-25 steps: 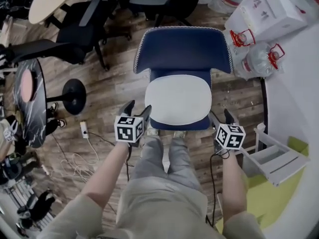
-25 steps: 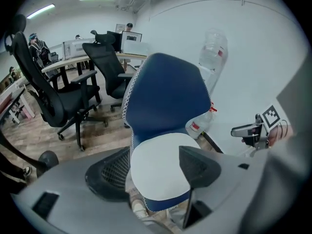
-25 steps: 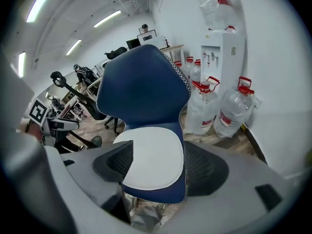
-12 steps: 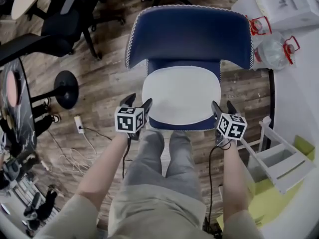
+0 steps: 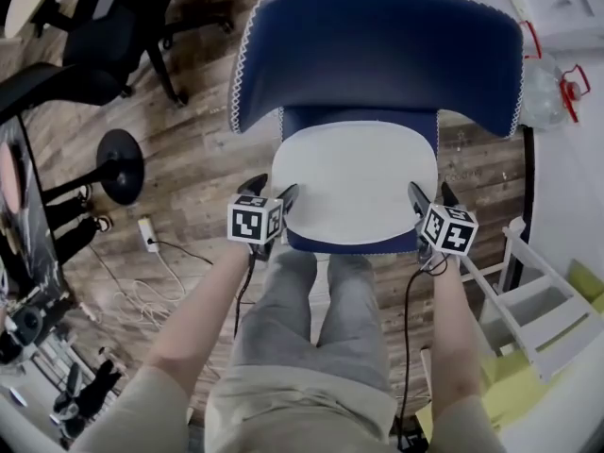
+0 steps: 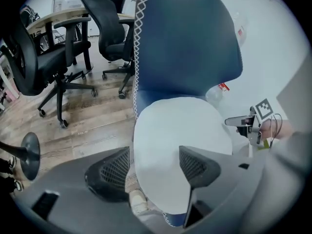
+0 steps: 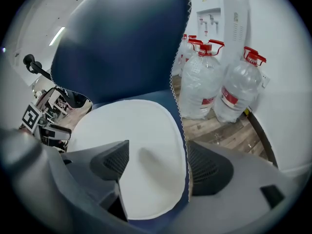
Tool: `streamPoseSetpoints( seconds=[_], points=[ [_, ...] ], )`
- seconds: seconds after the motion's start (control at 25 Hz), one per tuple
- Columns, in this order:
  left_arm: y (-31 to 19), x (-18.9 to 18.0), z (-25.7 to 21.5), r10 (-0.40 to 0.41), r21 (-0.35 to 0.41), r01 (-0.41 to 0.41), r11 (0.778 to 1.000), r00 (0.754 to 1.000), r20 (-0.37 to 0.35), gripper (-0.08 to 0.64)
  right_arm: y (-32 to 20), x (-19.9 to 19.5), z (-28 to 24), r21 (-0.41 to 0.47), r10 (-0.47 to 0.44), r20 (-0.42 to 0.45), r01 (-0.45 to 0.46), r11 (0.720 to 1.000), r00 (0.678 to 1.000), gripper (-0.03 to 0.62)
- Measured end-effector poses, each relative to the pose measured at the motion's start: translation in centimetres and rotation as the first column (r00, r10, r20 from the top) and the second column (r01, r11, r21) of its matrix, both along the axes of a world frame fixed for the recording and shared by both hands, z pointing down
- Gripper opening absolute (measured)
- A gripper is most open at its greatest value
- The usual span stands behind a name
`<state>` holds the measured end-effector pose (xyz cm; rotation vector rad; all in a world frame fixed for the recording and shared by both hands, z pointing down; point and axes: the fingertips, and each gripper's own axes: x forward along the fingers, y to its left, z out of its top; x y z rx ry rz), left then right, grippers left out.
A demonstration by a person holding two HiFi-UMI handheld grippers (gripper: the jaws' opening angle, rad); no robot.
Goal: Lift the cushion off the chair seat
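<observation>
A white cushion lies on the seat of a blue chair. In the head view my left gripper hangs at the cushion's front left corner, and my right gripper at its front right corner. In the left gripper view the left gripper is open, with the cushion and its left edge showing between the jaws, pads not pressing. In the right gripper view the right gripper has its jaws opening, astride the right edge of the cushion without touching it.
Large water bottles stand on the wooden floor right of the chair. Black office chairs and a round stand base are to the left. Cables lie on the floor. A white rack is at the right. The person's legs are before the seat.
Both grippers have come down and forward to the cushion's front corners. The head camera has dropped too, so the chair fills more of the view.
</observation>
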<state>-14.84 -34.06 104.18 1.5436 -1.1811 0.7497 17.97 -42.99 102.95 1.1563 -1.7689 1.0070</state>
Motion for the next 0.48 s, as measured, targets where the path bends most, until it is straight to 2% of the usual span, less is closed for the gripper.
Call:
streamPoseSetpoints(
  seconds=[0.16,0.28,0.36,0.44,0.48],
  points=[
    [0.5,0.0,1.5,-0.019,-0.023,0.019,1.0,1.0,-0.013,0.308,0.9,0.0,2.6,-0.048,0.03,0.0,-0.03,0.998,1.0,0.374],
    [0.9,-0.1,2.0,-0.022,-0.032,0.022,0.999,1.0,-0.003,0.301,1.0,-0.1,3.2,-0.054,0.048,-0.007,-0.048,0.997,0.999,0.374],
    [1.0,-0.4,2.0,-0.006,-0.032,0.007,0.999,1.0,0.025,0.247,1.1,-0.3,3.1,-0.056,0.048,-0.018,-0.049,0.997,0.999,0.365],
    [1.1,-0.8,1.7,-0.007,-0.034,0.008,0.999,0.999,0.039,0.226,1.1,-0.2,2.6,-0.051,0.052,-0.042,-0.055,0.997,0.998,0.305],
    [1.1,-1.0,1.4,-0.016,-0.037,0.017,0.999,0.999,0.041,0.209,1.2,0.1,2.3,-0.044,0.054,-0.061,-0.056,0.997,0.997,0.24]
  ],
)
